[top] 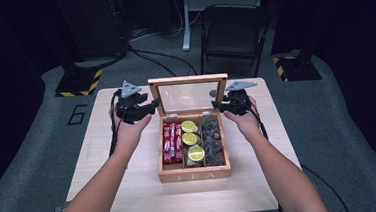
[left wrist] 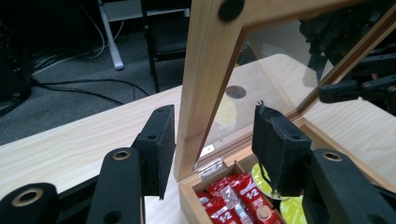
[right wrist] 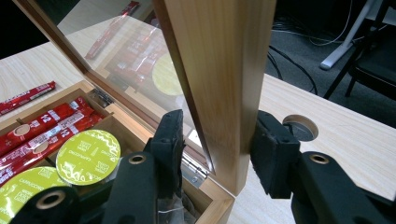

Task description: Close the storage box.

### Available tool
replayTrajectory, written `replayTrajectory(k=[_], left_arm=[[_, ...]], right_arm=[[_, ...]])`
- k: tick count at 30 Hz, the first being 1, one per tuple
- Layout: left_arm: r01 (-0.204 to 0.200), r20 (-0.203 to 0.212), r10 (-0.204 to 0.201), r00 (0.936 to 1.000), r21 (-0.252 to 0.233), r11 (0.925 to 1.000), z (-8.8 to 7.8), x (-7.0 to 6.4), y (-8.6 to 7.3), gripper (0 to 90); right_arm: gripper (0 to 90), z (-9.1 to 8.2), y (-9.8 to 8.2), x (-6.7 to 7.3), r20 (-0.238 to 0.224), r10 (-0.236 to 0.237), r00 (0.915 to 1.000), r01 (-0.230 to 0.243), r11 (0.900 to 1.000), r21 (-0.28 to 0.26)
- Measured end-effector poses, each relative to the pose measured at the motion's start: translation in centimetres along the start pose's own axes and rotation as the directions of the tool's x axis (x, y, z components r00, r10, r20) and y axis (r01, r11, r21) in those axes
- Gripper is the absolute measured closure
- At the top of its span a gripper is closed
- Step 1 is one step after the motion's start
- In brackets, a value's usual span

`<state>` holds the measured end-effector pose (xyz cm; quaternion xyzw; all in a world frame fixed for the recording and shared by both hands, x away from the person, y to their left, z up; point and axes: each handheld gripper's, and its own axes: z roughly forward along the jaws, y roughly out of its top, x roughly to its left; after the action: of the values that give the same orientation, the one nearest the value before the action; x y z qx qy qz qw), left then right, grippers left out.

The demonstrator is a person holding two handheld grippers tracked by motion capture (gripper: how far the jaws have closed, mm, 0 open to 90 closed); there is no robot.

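Observation:
A wooden tea box [top: 195, 175] sits mid-table with its glass-paned lid [top: 187, 80] standing upright. Inside lie red sachets [top: 171, 142], yellow-green capsules [top: 191, 138] and dark tea bags [top: 212, 139]. My left gripper [top: 154, 105] is at the lid's left edge. In the left gripper view it [left wrist: 215, 126] is open, its jaws straddling the lid frame [left wrist: 201, 93] with a gap on the right. My right gripper [top: 217, 104] is at the lid's right edge. It [right wrist: 217, 135] straddles the frame [right wrist: 224, 84], open; one pad [right wrist: 271, 154] touches the wood, with a slit on the glass side.
The light wooden table [top: 131, 190] has bare room on both sides of the box and in front of it. A round cable hole [right wrist: 301, 127] lies just behind the lid's right end. A dark chair [top: 233, 32] and floor cables stand beyond the table.

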<state>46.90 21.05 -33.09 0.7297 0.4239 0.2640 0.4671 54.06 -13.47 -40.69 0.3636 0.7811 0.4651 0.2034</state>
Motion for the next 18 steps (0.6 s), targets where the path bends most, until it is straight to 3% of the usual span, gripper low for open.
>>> replayTrajectory(k=[9,18], left_arm=[[-0.008,0.002,0.008,1.0,-0.014,0.9999,-0.09,-0.58,0.99,55.4],[-0.014,-0.002,0.014,0.9999,-0.022,0.9996,-0.73,-0.87,0.64,62.0]], right_arm=[[56.0,-0.27,-0.23,0.22,-0.001,-0.022,0.9998,0.022,1.0,-0.004],[55.4,-0.59,-0.58,0.42,-0.014,-0.039,0.9992,0.038,0.999,-0.01]])
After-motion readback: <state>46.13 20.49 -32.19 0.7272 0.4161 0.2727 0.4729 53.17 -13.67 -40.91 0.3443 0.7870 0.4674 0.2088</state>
